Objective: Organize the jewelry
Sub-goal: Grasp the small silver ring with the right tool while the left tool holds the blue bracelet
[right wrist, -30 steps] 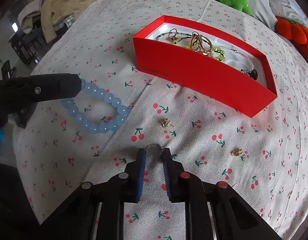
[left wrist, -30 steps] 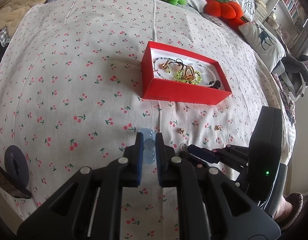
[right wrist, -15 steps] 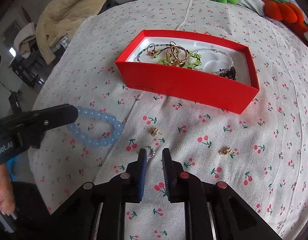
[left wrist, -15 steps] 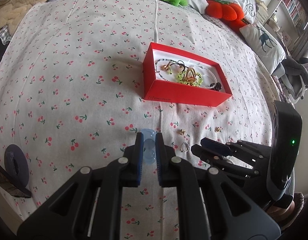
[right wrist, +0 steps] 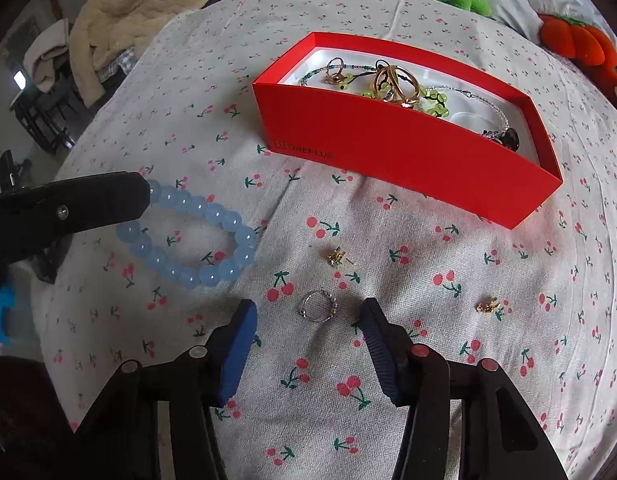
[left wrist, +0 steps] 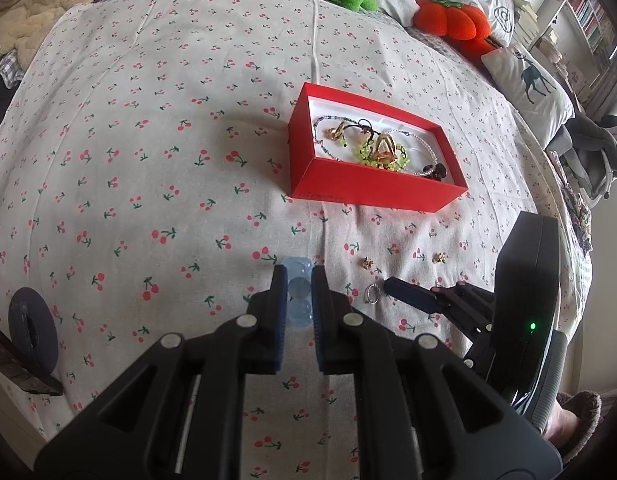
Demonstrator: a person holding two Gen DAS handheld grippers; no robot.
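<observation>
While right gripper jaws spread, silver ring lies between.

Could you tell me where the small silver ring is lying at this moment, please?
In the right wrist view the silver ring lies on the cherry-print bedspread, between the open fingers of the right gripper, just below a gold earring and right of the blue bead bracelet.

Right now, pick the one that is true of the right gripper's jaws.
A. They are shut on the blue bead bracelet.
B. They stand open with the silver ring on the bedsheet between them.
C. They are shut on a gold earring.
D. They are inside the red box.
B: the right gripper has its jaws spread wide, and the silver ring lies on the bedsheet between them, ungrasped.
</observation>
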